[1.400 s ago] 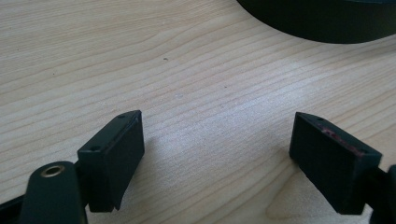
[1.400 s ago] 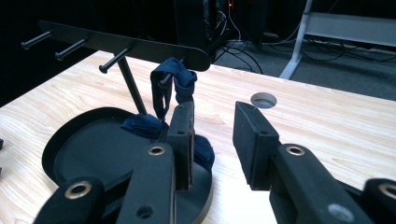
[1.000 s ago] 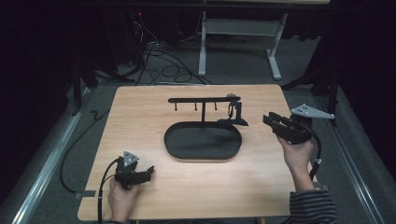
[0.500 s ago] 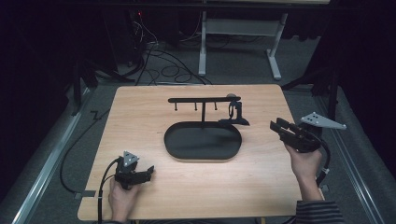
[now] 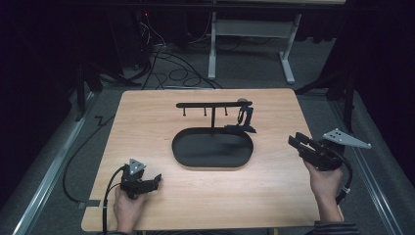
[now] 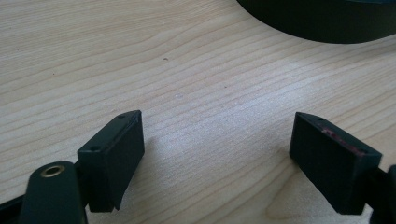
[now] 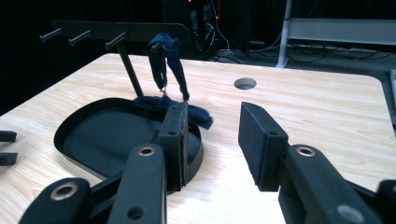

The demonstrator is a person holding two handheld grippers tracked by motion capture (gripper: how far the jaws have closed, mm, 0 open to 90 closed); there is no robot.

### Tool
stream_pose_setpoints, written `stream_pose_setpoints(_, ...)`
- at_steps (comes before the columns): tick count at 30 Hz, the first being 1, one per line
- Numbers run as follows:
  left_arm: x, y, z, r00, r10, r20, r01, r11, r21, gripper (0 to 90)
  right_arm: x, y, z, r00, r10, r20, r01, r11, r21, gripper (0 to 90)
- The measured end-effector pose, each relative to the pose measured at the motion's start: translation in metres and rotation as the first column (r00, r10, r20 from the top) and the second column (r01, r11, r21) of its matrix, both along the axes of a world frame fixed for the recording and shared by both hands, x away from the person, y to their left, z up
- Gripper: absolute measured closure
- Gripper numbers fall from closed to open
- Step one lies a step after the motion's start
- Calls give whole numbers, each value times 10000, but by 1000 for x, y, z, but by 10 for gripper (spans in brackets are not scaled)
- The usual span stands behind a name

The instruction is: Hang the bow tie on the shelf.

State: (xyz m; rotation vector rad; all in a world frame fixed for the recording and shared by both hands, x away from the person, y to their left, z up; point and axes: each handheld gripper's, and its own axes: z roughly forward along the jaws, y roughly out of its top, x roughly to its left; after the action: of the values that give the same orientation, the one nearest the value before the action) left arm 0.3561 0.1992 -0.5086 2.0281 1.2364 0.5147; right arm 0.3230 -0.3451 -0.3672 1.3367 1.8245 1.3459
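Right hand-held gripper (image 7: 212,140), opening, empty; its view reveals dark strap (image 7: 166,60) hanging on rack (image 7: 116,30).

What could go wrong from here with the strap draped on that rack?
1. The dark strap hangs on the end peg of the rack, its tail spilling over the tray rim; a nudge might pull it off.
2. The right gripper, jaws just opening and empty, sits near the table edge; a returning sweep may snag the tail.

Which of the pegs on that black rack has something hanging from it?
The end peg nearest the right gripper: a dark blue strap hangs there; the others are bare.
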Motion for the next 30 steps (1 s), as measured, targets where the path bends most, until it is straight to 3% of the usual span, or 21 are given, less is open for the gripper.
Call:
stream_pose_setpoints(11, 0, 0, 0, 10000, -1, 0, 1, 10000, 1, 184, -8, -3, -22, 9996, -92, -267, 98, 9996, 250, 636)
stream_pose_setpoints(30, 0, 0, 0, 10000, 16, 8, -16, 10000, -18, 184, -4, 8, -71, 9920, -29, -1265, 50, 9998, 166, 634)
